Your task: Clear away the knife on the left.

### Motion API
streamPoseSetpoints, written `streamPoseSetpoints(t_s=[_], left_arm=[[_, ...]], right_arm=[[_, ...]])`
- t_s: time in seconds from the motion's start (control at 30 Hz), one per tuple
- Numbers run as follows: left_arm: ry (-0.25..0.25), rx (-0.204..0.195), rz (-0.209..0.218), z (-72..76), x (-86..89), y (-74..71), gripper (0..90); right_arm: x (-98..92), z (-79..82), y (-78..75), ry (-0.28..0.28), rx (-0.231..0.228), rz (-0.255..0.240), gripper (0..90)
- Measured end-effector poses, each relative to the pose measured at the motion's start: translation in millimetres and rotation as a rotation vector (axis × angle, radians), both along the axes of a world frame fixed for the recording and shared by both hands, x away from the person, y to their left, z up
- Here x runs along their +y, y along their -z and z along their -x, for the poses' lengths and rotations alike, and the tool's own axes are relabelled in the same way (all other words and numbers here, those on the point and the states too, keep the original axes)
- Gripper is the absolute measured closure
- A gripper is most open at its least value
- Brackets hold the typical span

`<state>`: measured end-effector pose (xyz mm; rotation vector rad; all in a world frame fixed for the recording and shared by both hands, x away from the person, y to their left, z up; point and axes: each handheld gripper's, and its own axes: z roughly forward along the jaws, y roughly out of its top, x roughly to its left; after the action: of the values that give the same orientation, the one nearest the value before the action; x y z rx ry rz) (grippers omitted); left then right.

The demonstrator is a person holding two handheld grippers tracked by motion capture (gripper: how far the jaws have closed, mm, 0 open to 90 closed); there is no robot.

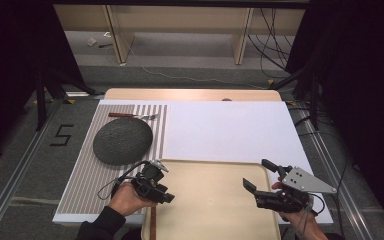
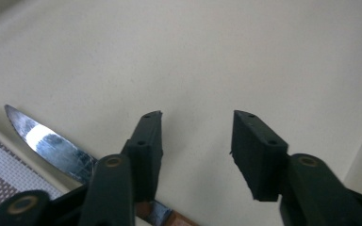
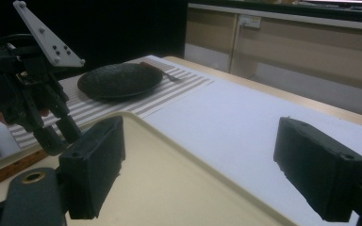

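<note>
The left gripper hovers over the cream tray, its two black jaws standing apart with nothing between them. A knife lies on the tray at its edge, blade passing under the left-hand jaw. A striped mat borders that tray edge.

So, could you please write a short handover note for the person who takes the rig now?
Left hand-held gripper: open, holding nothing, over the left edge of the beige tray, just above the knife.
Right hand-held gripper: open, holding nothing, over the tray's right side.
Knife lies at the tray's left edge. Dark plate and fork are on the striped placemat.
Left: probably grasp the knife.
</note>
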<state>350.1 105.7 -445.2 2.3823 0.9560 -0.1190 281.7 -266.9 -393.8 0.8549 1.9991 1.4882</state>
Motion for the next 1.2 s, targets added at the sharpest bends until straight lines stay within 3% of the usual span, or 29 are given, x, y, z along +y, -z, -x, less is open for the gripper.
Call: streamPoseSetpoints(t_s=[0.27,0.4,0.67,0.9,1.07,1.2], left_arm=[[-0.037,-0.085,0.093,1.7,1.7,-8.1,36.3],[-0.042,-0.107,0.112,2.4,1.9,-9.9,32.0],[-0.048,-0.156,0.151,4.3,1.8,-14.4,28.2],[-0.085,-0.231,0.228,6.5,6.0,-21.9,26.2],[-0.115,-0.283,0.310,8.1,11.0,-27.7,25.8],[-0.118,-0.320,0.344,9.9,12.9,-31.1,25.0]], right_arm=[[-0.2,0.1,-0.1,0.001,0.000,-0.002,18.0],[-0.3,0.2,-0.2,0.002,0.000,-0.003,18.0],[-0.4,0.1,-0.2,0.003,0.000,-0.005,18.1],[-0.2,0.5,-0.2,0.003,0.001,-0.004,18.1],[-0.5,0.3,-0.1,0.005,0.001,-0.007,18.0],[-0.4,0.5,-0.1,0.005,0.000,-0.006,18.1]])
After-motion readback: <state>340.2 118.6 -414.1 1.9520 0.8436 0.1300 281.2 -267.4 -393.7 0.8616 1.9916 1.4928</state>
